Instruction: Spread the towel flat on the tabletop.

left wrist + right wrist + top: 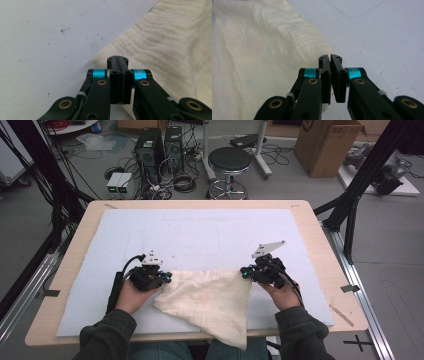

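Two sleeves: dark green, entering from the bottom edge of the high view; forearms cut off by the frame.
Cloth (210, 302): cream, crinkled, lying on the pale mat (200, 235) at the near table edge; its lower corner hangs past the edge and is cut off below.
Left gripper (167, 278): clenched on the cloth's left corner; in the left gripper view its jaws sit pressed together at the fabric edge (160, 45), the pinched part hidden between them.
Right gripper (244, 271): at the cloth's right corner; jaws nearly closed, a thin wedge of gap remains; whether fabric (257, 57) is caught inside cannot be told.
Table (320, 235): light wood border around the mat.
Floor beyond: stool (229, 162), computer towers (150, 147), cardboard box (327, 142).
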Available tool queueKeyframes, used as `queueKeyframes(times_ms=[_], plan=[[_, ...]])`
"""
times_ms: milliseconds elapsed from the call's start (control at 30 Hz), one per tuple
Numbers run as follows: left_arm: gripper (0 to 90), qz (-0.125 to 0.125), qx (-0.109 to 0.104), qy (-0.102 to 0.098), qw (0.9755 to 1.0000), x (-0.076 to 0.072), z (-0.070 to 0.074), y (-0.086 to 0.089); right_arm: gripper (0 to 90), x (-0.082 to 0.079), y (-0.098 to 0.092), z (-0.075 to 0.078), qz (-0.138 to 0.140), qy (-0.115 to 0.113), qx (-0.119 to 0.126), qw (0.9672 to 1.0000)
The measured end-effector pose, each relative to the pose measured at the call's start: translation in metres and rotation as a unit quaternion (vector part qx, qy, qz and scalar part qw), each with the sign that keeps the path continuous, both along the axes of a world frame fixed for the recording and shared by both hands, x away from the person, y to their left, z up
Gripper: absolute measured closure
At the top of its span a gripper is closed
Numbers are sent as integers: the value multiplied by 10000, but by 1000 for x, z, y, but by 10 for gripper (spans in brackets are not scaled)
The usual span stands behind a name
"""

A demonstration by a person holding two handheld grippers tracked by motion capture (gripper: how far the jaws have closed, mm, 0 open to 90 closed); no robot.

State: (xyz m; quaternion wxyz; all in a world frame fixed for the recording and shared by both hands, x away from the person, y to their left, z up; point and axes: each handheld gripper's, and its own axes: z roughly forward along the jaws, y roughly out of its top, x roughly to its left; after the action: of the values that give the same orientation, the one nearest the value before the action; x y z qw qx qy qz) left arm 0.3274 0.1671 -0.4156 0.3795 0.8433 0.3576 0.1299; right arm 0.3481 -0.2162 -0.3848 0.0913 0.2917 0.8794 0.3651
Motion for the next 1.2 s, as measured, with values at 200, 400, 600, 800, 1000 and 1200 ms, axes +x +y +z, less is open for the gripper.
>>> queueKeyframes(times_ms=[200, 400, 600, 800, 1000, 1200], plan=[[887, 60, -69, 72, 9999, -8, -2, 11, 688, 0, 9, -17, 300, 305, 219, 9988], [877, 86, -121, 91, 9998, -5, -3, 13, 619, 6, -7, -25, -125, 490, 268, 9984], [542, 311, -124, 387, 9987, 2, -9, 13, 595, 15, -4, -40, -275, 556, -77, 9980], [524, 485, 81, 461, 9977, 11, -16, 6, 702, 19, 0, -45, -239, 456, -291, 9982], [703, 625, 249, 253, 9974, 14, -17, -1, 813, 21, 1, -45, -68, 411, -308, 9987], [868, 497, 158, 183, 9985, 15, -16, -3, 840, 24, -2, -44, 50, 453, -139, 9989]])
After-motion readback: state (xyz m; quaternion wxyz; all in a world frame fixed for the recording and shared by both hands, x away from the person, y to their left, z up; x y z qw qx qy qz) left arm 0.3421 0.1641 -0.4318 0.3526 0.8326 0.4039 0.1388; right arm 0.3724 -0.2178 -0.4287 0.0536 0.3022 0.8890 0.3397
